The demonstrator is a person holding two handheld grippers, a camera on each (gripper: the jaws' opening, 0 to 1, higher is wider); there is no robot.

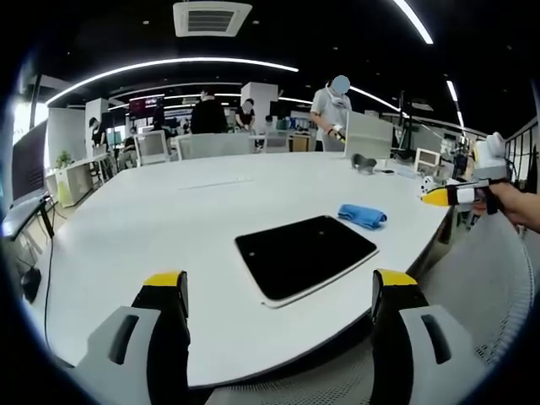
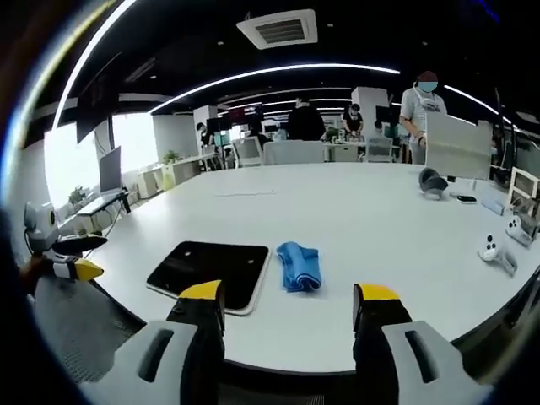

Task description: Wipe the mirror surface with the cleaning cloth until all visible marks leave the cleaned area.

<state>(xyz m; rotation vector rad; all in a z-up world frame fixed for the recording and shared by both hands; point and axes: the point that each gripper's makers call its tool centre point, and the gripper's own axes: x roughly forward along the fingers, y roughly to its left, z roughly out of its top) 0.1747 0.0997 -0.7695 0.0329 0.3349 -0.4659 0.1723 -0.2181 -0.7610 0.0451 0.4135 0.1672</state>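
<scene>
An open-plan office is showing here. A large white surface (image 1: 169, 253) is stretching across the room, with office chairs (image 2: 293, 152) and a monitor (image 1: 368, 135) standing along its far edge. Long curved light strips (image 1: 169, 66) and a ceiling air vent (image 2: 278, 29) are hanging overhead, while several people (image 1: 331, 114) are standing among desks and screens at the back.

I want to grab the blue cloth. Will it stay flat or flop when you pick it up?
The blue cloth will probably flop: it lies bunched in soft folds on the table. It looks thin, so likely light. Beside the flat, stiff-looking mirror, it should drape from the claw rather than hold shape.
</scene>
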